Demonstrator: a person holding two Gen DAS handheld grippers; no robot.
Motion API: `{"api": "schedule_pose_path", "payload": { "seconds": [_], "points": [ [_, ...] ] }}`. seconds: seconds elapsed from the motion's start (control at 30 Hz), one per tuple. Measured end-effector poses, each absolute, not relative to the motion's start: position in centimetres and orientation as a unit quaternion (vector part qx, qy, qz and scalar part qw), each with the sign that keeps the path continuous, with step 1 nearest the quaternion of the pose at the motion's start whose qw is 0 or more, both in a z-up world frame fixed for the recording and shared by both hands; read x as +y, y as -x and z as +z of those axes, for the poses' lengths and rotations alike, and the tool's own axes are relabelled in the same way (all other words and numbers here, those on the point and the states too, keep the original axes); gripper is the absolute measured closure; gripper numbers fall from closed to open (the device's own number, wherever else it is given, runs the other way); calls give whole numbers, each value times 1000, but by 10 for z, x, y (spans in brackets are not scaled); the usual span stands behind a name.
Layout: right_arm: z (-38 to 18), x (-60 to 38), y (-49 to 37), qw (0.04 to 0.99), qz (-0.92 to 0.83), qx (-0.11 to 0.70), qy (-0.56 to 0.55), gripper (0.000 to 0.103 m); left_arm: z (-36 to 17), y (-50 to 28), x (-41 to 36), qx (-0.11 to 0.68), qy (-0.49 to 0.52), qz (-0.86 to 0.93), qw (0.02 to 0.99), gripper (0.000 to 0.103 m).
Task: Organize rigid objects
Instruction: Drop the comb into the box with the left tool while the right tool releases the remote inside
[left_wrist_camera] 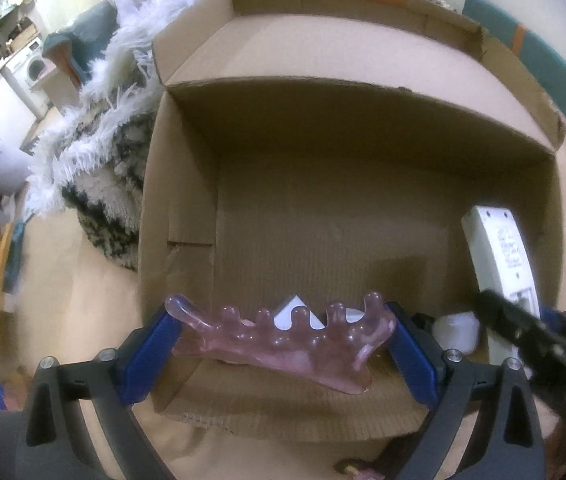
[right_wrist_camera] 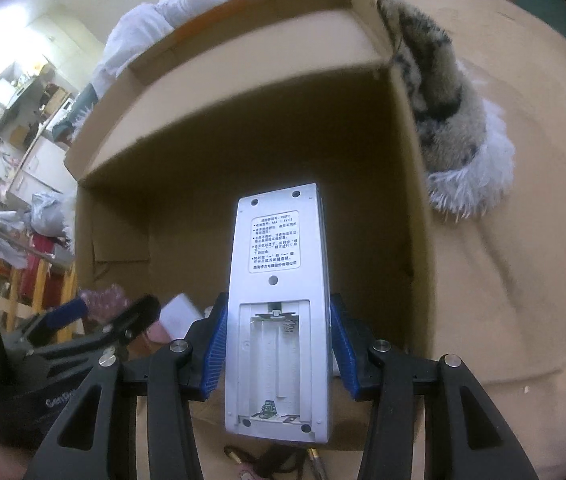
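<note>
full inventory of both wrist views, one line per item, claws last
cardboard box: 1, brown, open, below both claws
pink comb-like massager: 1, translucent pink, clamped in left claw over the box
remote: 1, white, back up, battery cover missing, clamped in right claw over the box
white items: at least 2, on box floor at near wall, partly hidden
shaggy rug: 1, white and black, beside the box
white bedding: behind the box
left claw: blue pads, shut on massager
right claw: blue pads, shut on remote
</note>
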State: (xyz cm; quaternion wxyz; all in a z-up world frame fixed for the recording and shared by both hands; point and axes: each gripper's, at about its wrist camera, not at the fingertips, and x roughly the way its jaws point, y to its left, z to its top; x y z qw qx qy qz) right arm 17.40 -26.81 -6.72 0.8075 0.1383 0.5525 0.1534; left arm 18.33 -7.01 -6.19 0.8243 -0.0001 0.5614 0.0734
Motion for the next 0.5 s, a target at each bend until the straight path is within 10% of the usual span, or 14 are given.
{"api": "schedule_pose_path", "payload": {
  "seconds": [0.5],
  "points": [
    [-72,-247,-185,811,139,559,-100,54,-80,-192,-75,572,-10,89,815,5]
  ]
}}
